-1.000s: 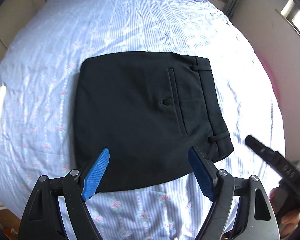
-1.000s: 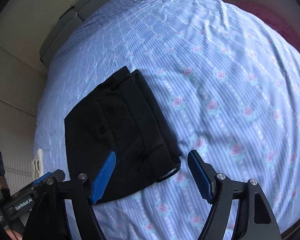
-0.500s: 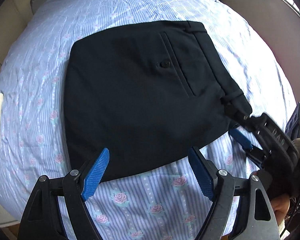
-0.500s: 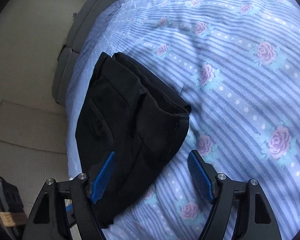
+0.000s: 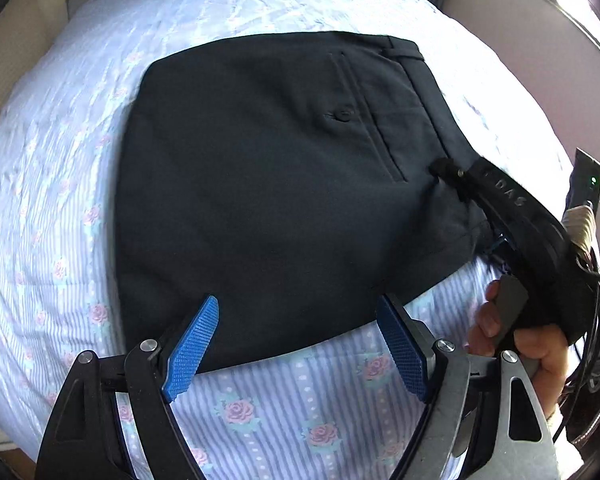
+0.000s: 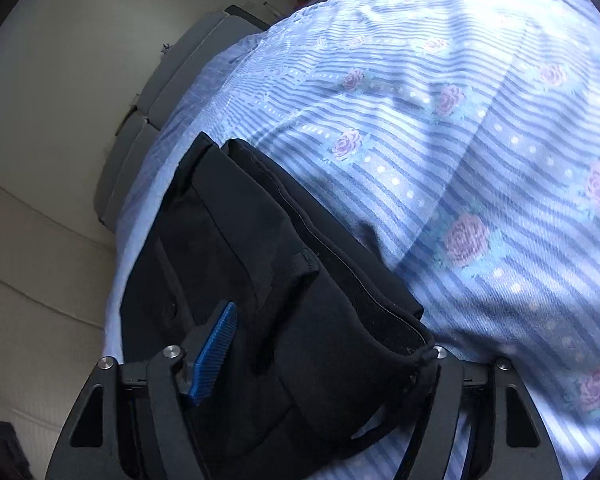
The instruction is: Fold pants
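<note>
1. The black pants [image 5: 268, 184] lie folded into a compact, roughly square stack on the bed [image 5: 60, 184], which is covered in a blue-striped sheet printed with pink roses. The stack sits in the middle part of the bed, with its nearest fold edge toward the bed's near edge.
2. The top layer shows a back pocket with a button [image 5: 343, 114], and the waistband with belt loops runs along the stack's right side in my left wrist view.
3. My left tongs [image 5: 300, 350] hang spread wide over the near edge of the stack, their blue pads apart and holding nothing; the fabric's edge shows between them.
4. My right tongs [image 6: 320, 356] are at the waistband corner of the pants [image 6: 284, 280]. The blue left pad lies over the top of the fabric while the other finger is hidden beneath the stack, so the layered corner sits between the fingers; they stand apart, not pinched.
5. From the left wrist view the right tongs [image 5: 460, 184] reach onto the waistband's near corner, with my right hand [image 5: 520, 344] on the handle below.
</note>
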Tool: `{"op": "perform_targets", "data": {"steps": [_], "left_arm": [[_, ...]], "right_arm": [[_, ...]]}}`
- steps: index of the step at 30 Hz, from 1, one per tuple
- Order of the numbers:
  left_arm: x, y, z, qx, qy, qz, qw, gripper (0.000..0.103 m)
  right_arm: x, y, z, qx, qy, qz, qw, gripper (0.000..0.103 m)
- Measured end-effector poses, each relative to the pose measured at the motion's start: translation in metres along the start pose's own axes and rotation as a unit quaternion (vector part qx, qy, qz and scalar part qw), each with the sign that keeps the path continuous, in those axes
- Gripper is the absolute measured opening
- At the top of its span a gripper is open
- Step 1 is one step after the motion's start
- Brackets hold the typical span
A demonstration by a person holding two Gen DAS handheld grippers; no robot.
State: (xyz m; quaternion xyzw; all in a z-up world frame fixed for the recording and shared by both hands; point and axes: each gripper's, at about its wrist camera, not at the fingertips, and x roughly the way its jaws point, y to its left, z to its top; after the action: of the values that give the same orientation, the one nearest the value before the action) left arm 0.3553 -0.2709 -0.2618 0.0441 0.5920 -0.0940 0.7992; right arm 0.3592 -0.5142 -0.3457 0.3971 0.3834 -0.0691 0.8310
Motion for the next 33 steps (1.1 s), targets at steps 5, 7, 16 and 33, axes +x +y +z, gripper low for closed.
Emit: {"op": "perform_targets", "data": {"steps": [5,7,16,33], "left_arm": [[-0.01,0.031,0.001,-0.027,-0.011,-0.008,0.9995,0.081],[-0.013,0.047,0.006,-0.027,-0.016,-0.015,0.9994,0.081],[-0.011,0.116,0.041,-0.007,-0.028,-0.071,0.9971,0.081],[0.083,0.217,0.123,-0.099,0.019,-0.259,0.9605,0.071]], "right_arm": [[-0.007,0.02,0.006,-0.033,0.014,-0.066,0.997,0.043],[-0.011,0.035,0.005,-0.068,0.013,-0.097,0.993,0.035],[-0.012,0.07,-0.001,-0.126,0.017,-0.182,0.975,0.032],[0.037,0.096,0.009,-0.134,0.017,-0.271,0.953,0.034]]}}
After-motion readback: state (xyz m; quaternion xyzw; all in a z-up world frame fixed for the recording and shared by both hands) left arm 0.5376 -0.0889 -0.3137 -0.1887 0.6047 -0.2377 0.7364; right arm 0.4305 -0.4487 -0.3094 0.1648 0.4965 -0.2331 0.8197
